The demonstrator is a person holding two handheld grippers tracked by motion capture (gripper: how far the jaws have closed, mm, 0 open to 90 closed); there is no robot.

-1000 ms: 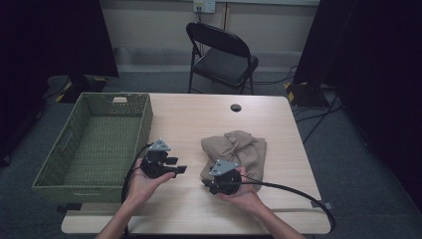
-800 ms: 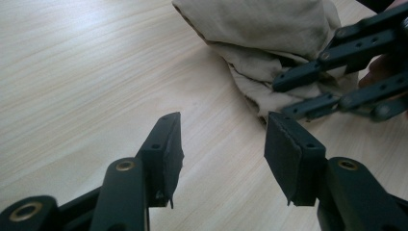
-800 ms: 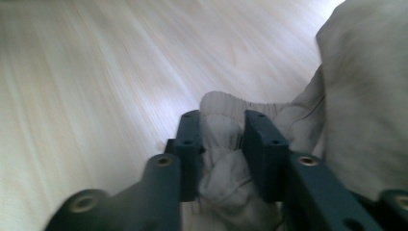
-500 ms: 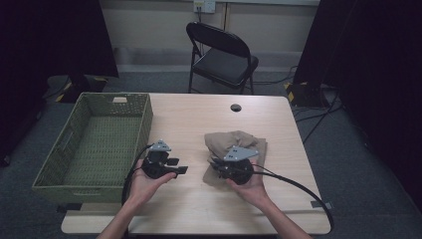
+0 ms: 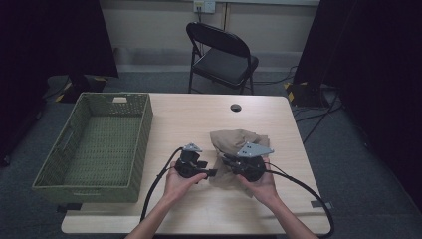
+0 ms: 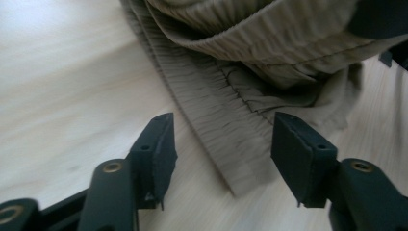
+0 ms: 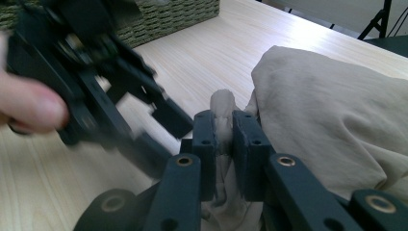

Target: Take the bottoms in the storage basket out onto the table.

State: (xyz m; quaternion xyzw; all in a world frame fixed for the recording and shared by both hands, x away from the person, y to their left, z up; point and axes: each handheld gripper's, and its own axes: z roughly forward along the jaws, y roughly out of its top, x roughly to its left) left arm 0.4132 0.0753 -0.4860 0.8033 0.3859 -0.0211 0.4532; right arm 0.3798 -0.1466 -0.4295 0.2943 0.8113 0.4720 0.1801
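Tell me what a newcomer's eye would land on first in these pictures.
First, the crumpled tan cloth on the right half of the wooden table, with two hands working at its near edge. The right gripper is shut on a pinched fold of it, while the left gripper stands open with the gathered hem between its pads, its jaws just having opened. Next, the big green woven basket at the table's left edge.
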